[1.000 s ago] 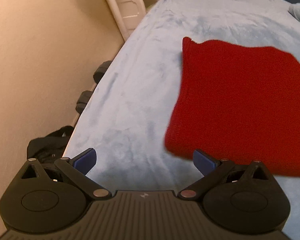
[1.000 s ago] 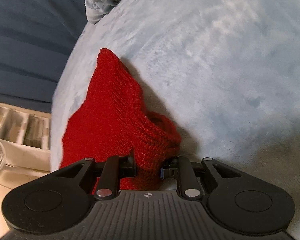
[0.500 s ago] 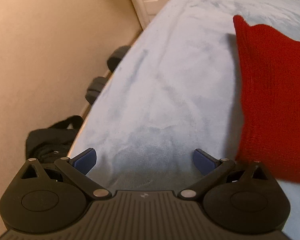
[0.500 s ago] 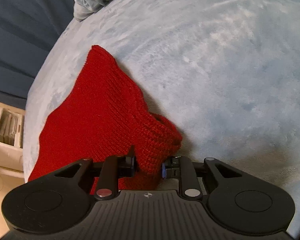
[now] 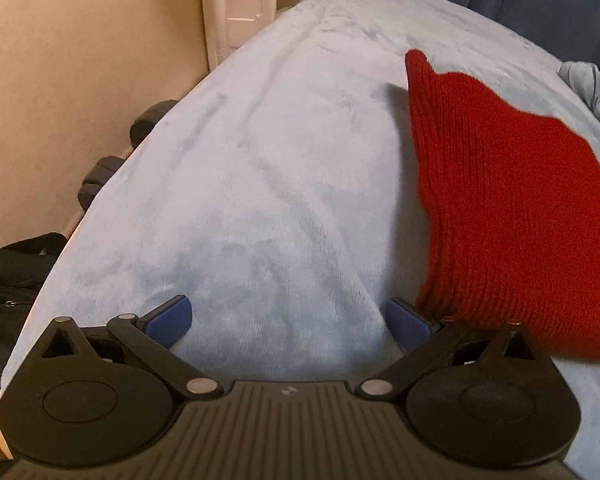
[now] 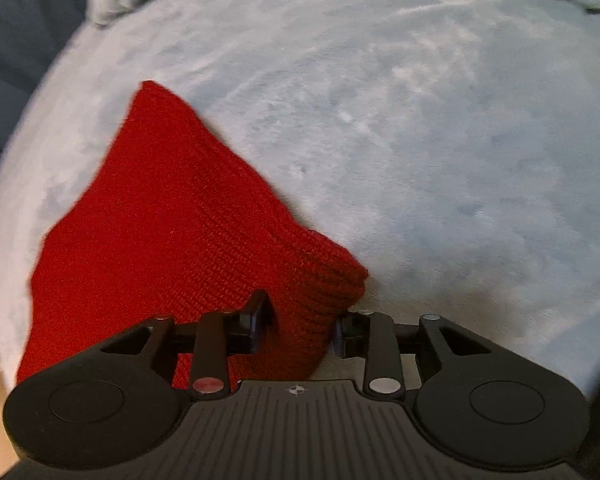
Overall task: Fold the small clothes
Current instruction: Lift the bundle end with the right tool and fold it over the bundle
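Left gripper (image 5: 290, 320): we hold it spread wide, empty, over the bed (image 5: 260, 180).
Right gripper (image 6: 300, 330): we clamp a bunched edge of the red knit (image 6: 172, 216).
Red knit (image 5: 512, 216): partly lifted, draping onto the bed (image 6: 440, 140).
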`<state>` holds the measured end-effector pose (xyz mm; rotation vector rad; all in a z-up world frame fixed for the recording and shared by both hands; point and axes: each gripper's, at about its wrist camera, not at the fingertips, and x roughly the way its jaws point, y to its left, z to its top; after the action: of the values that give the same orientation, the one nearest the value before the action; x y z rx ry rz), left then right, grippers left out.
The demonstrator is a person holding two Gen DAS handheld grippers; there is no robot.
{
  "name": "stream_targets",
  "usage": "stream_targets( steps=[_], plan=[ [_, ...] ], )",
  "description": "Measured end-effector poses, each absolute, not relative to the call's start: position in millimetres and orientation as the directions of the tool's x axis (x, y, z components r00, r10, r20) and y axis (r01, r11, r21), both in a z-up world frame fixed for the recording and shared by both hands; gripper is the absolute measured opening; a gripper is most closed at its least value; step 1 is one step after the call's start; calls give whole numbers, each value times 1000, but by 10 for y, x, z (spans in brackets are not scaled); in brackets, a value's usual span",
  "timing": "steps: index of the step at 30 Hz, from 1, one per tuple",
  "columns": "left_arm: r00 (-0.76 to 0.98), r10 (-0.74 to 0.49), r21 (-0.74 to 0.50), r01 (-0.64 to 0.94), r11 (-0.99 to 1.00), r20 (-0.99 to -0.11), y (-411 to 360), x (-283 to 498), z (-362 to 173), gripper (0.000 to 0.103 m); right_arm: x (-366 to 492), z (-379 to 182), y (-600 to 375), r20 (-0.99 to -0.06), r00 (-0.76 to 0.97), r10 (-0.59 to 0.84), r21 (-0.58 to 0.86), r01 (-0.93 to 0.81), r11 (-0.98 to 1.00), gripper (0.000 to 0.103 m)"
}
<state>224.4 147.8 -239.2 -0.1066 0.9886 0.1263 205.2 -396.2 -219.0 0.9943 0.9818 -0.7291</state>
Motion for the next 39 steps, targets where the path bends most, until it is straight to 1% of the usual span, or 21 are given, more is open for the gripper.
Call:
stream_targets(
  steps=[1, 3, 6, 8, 11, 13, 15, 16, 18, 19, 20, 21, 26, 28, 30, 32, 34, 35, 36, 37, 39],
  plan=[
    [546, 51, -46, -163, 986, -836, 1502, 2256, -2394, 103, 2116, -2102, -3932, -926, 367, -91, 308, 871, 383, 20],
    [548, 27, -91, -187, 978, -836, 1575, 2266, -2388, 103, 2294, -1769, -3755, -908, 371, -194, 252, 854, 455, 16],
    [553, -11, -154, -212, 965, -833, 1691, 2279, -2357, 103, 2639, -1134, -3151, -782, 520, -344, 151, 694, 704, 15],
    [557, -43, -211, -241, 947, -829, 1769, 2264, -2326, 103, 2839, -815, -2553, -685, 641, -347, 62, 525, 849, 15],
    [570, -79, -296, -299, 907, -818, 1982, 2234, -2262, 103, 2966, -692, -1427, -573, 787, -229, -139, 181, 974, 15],
    [574, -69, -318, -346, 883, -816, 2093, 2198, -2256, 103, 2854, -906, -652, -552, 829, -92, -292, -89, 952, 15],
    [573, -81, -340, -361, 868, -815, 2141, 2209, -2264, 103, 2639, -1252, -79, -582, 812, 47, -364, -312, 878, 15],
    [573, -78, -336, -359, 871, -815, 2128, 2222, -2259, 103, 2534, -1449, 135, -620, 778, 105, -373, -410, 832, 15],
    [572, -66, -314, -347, 884, -818, 2091, 2230, -2247, 103, 2393, -1865, 407, -720, 673, 169, -331, -547, 769, 15],
    [570, -62, -304, -342, 889, -820, 2074, 2236, -2244, 103, 2366, -2008, 453, -749, 640, 170, -302, -558, 773, 16],
    [569, -59, -299, -338, 892, -820, 2065, 2241, -2244, 103, 2326, -2080, 477, -739, 655, 161, -313, -544, 779, 16],
    [570, -59, -298, -336, 893, -820, 2054, 2249, -2242, 103, 2300, -2091, 484, -724, 672, 157, -324, -532, 782, 16],
    [579, -66, -307, -328, 893, -812, 2048, 2225, -2226, 103, 2366, -1989, 358, -731, 652, 201, -226, -509, 831, 17],
    [590, -86, -332, -324, 886, -803, 2078, 2191, -2180, 103, 2310, -2003, 375, -724, 654, 222, -229, -531, 816, 28],
    [606, -108, -356, -306, 883, -788, 2115, 2160, -2102, 103, 2219, -1995, 393, -732, 624, 275, -194, -577, 793, 55],
    [634, -112, -358, -276, 892, -765, 2099, 2094, -1957, 103, 2057, -1916, 407, -741, 582, 335, -139, -621, 771, 61],
    [658, -118, -353, -237, 905, -744, 2039, 2043, -1780, 103, 1925, -1753, 329, -744, 536, 400, -77, -663, 745, 56],
    [667, -129, -354, -214, 910, -734, 1981, 2027, -1690, 103, 1901, -1626, 222, -741, 501, 447, -10, -674, 738, 53],
    [676, -146, -357, -184, 916, -723, 1913, 2004, -1613, 103, 1905, -1517, 105, -730, 493, 474, 44, -657, 752, 53],
    [683, -164, -355, -147, 923, -712, 1824, 1983, -1551, 103, 1911, -1414, -22, -712, 517, 475, 74, -618, 783, 53],
    [674, -173, -308, -85, 948, -718, 1603, 1984, -1534, 103, 1941, -1251, -338, -683, 620, 386, 58, -482, 874, 53]
  ],
)
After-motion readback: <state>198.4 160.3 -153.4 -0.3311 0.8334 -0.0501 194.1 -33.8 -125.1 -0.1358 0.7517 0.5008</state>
